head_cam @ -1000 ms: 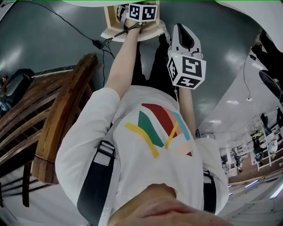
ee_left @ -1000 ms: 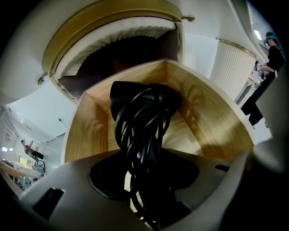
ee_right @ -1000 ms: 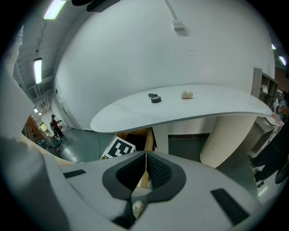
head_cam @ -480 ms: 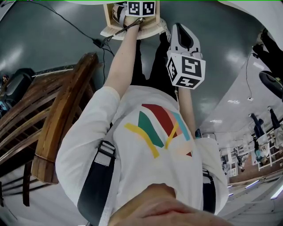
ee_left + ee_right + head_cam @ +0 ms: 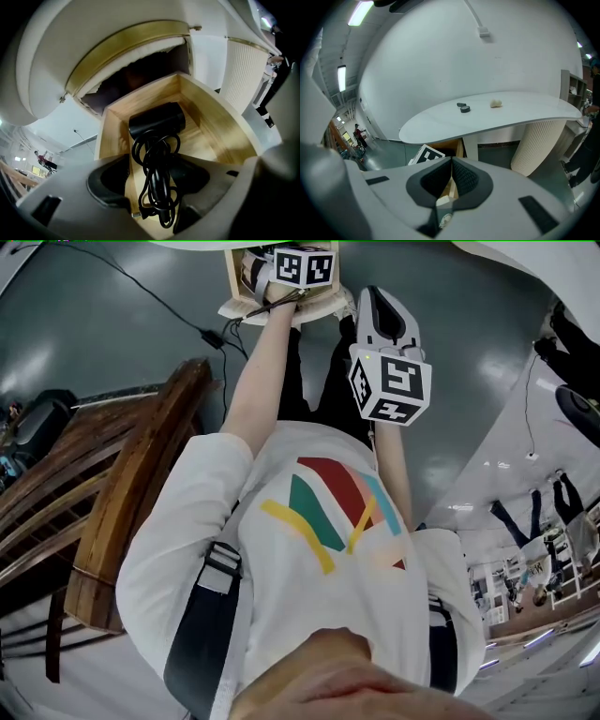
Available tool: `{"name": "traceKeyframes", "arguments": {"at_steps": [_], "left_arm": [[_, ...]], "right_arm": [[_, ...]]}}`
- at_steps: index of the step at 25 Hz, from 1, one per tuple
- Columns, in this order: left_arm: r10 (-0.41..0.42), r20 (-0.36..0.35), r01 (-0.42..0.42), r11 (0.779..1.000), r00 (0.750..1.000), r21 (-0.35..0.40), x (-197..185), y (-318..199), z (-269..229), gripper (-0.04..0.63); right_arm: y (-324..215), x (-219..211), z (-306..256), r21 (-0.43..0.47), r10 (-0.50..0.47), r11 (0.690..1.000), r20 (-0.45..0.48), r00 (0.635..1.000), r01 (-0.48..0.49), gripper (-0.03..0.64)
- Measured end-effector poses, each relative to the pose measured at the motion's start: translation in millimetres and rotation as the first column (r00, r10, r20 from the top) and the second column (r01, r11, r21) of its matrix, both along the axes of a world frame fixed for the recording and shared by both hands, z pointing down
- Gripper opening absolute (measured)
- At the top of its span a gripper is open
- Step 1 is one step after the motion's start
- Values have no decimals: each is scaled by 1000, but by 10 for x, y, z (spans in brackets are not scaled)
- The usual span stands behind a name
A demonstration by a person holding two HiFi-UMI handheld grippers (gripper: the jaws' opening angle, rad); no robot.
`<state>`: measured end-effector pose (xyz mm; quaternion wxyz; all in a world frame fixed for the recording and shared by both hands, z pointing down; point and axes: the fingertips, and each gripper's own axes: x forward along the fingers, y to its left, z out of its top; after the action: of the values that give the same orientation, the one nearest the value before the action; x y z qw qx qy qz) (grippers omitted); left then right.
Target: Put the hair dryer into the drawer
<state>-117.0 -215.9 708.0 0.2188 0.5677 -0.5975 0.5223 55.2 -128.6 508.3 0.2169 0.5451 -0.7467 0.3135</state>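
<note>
A black hair dryer (image 5: 157,121) lies in the open wooden drawer (image 5: 220,131), its barrel toward the back. Its coiled black cord (image 5: 158,187) trails toward me over the drawer's front. My left gripper (image 5: 152,178) hovers above the front of the drawer. Its jaws are opening, one on each side of the cord, and the pads (image 5: 110,180) do not press on it. In the head view the left gripper (image 5: 281,292) reaches over the drawer (image 5: 323,310) at the top. My right gripper (image 5: 451,164) is shut and holds nothing. It hangs to the right of the drawer (image 5: 380,320).
The white tabletop (image 5: 487,119) above the drawer carries two small dark pieces (image 5: 463,108) and a pale lump (image 5: 496,103). A ribbed white column (image 5: 539,140) stands to the right. A wooden chair (image 5: 122,493) is at my left, and a cable (image 5: 202,332) runs over the grey floor.
The left gripper's marker cube shifts only slightly over the drawer. The right gripper has edged up a little in the head view.
</note>
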Motion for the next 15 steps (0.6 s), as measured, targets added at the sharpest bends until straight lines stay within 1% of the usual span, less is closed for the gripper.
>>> {"name": "traceKeyframes", "arguments": {"at_steps": [6,8,15], "left_arm": [[5,-41,-4,999,999,33,90,-30,-257,267],[21,-34,-20,998,999,52,118,-44,-357,267],[62,-29,-60,998,998,35,80,17,-479,267]], "right_arm": [[-70,-75,-177,47,-6,999,10,1000,6,11],[-96,-92,-268,63,-8,998,10,1000,7,11],[-142,-156,-489,114,-17,993,9,1000,16,11]]}}
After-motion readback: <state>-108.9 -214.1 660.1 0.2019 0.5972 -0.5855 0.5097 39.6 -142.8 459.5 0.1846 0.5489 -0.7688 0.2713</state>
